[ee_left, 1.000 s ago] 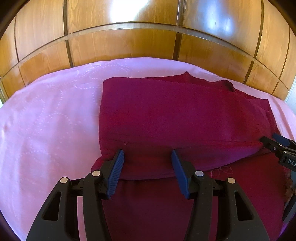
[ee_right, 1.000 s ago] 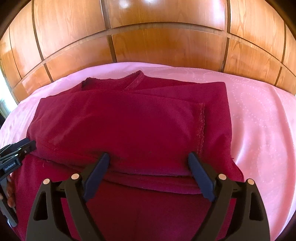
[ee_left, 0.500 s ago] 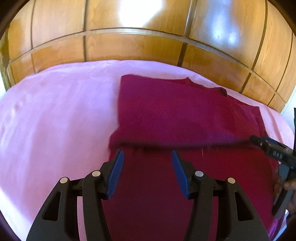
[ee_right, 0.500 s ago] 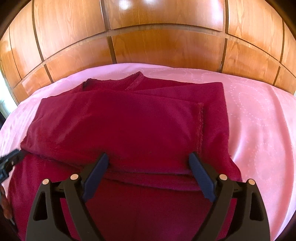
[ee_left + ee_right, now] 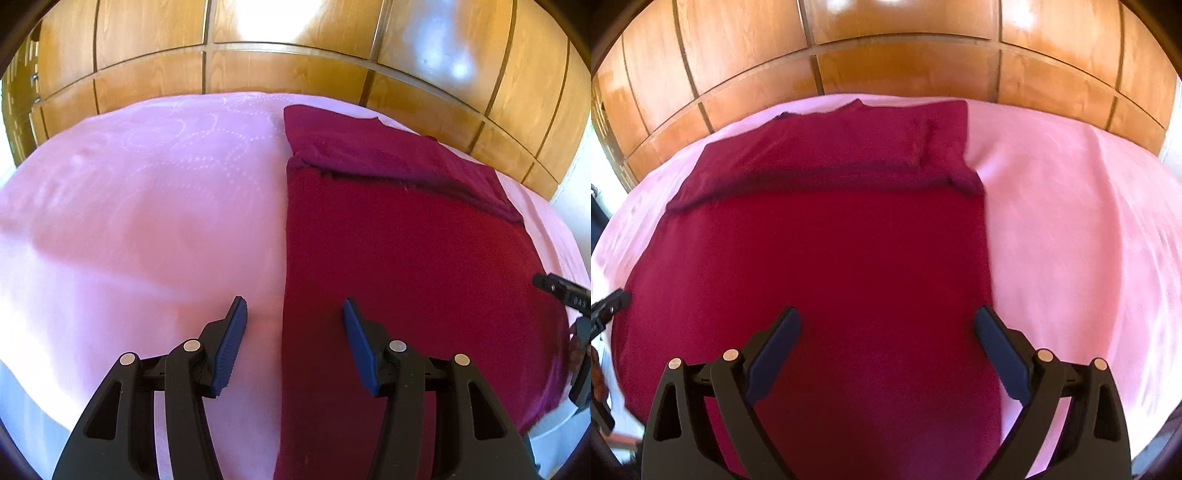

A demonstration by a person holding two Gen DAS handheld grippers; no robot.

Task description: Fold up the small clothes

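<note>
Item: L tongs (image 5: 291, 325) half-spread, R tongs (image 5: 888, 332) wide & just been opening, both empty, over dark-red garment (image 5: 820, 266) flat on pink bed (image 5: 147, 221), long axis near-to-far, far end folded back twd wood panels (image 5: 905, 62).

You're in a bedroom at somebody's home, pretty clearly: that's a bed you're working on, covered by a pink bedspread (image 5: 155, 206) with a stitched pattern of dotted loops running across it. Right behind the bed you've got a run of glossy, honey-coloured wooden panels (image 5: 908, 70) split by dark grooves into big rectangles, which looks like a fitted wardrobe or a panelled wall, and daylight bounces off it in bright patches. The dark red garment (image 5: 827, 258) spread flat on the bedspread adds to the lived-in, domestic feel, nothing like a lab or a shop.
</note>
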